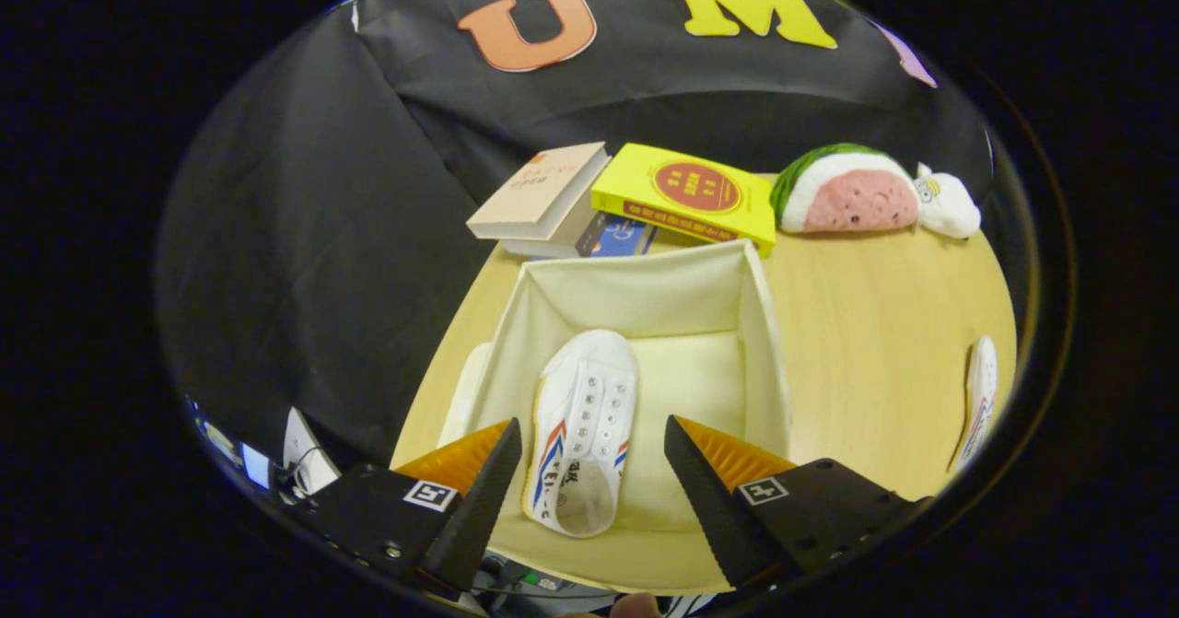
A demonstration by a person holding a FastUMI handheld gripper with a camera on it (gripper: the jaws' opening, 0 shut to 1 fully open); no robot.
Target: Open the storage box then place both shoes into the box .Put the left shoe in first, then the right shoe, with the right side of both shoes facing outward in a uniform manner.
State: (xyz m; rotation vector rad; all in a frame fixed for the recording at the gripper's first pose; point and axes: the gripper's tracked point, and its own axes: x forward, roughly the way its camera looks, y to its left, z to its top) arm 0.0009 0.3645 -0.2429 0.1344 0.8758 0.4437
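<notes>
Now we hold the hand-held gripper (592, 452) open above the storage box (764, 342); one shoe (580, 425) lies between its fingers, along the box's left wall.

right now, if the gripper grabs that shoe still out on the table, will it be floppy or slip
The shoe on the table looks like thin canvas, so its upper will probably give under the open gripper. It seems light. It lies on its side on smooth wood, so it may slide.
</notes>
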